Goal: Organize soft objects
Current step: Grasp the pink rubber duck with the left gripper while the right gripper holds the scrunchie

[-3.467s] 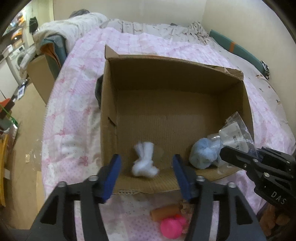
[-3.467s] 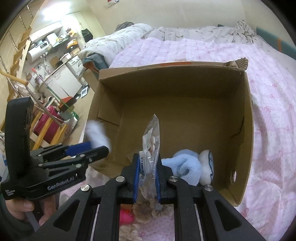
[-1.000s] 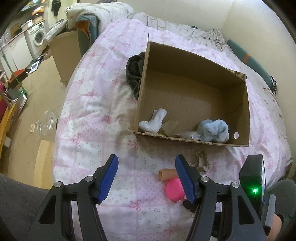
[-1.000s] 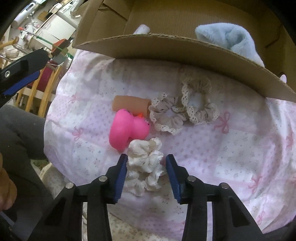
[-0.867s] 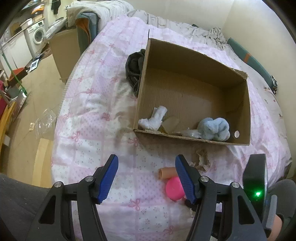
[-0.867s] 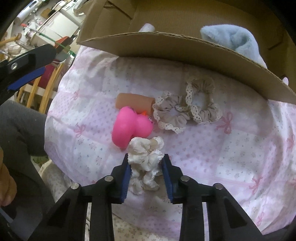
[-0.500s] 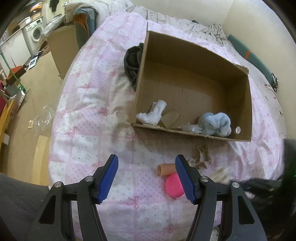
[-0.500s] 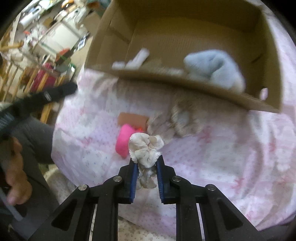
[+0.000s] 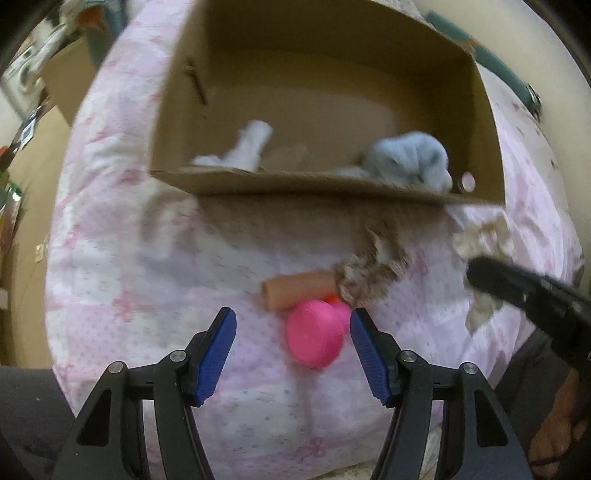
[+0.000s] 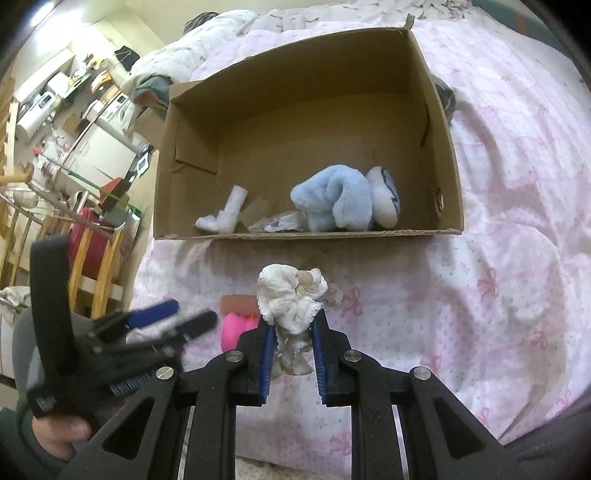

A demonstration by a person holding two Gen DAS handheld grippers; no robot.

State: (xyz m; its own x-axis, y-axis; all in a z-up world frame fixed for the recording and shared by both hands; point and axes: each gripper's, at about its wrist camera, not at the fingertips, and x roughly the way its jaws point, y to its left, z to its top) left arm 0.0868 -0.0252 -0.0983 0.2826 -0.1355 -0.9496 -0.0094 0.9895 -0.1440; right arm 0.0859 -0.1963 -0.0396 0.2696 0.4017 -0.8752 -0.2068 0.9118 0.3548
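Right wrist: white scrunchie (image 10: 291, 302) between right tongs (image 10: 292, 345)

Dim warm indoor light, left view motion-blurred, fisheye-warped edges

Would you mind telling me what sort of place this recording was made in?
Most likely a bedroom in a small home: the box sits on a bed with a pink quilt, rumpled bedding lies behind, and kitchen appliances show beyond.
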